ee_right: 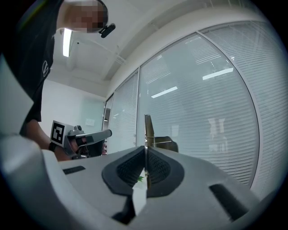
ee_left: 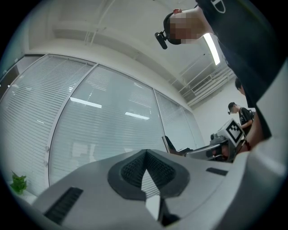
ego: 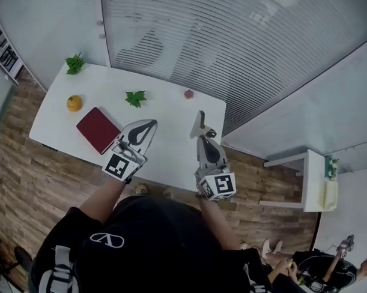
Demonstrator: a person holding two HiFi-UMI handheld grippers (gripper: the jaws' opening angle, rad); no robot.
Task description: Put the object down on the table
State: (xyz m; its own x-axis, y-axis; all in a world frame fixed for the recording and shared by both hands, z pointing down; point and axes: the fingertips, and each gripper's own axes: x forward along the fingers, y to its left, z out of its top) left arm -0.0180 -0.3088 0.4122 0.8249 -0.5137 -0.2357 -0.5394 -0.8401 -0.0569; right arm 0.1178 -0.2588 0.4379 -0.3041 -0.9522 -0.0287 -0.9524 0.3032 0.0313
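While above the table (ego: 109,85), left gripper (ego: 151,122) and right gripper (ego: 200,114), fingers together.

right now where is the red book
In the head view the red book lies flat on the left part of the white table, just below the orange and left of the left gripper.

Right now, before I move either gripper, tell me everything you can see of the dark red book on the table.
The dark red book is a flat, plain-covered rectangle, seemingly closed, matte. It lies flat on the white table, close to the near edge, turned diagonally to it. The orange fruit sits just beyond its far corner, apart. Nothing rests on it. The left gripper, fingers shut and empty, shows beside its right corner, not gripping it.
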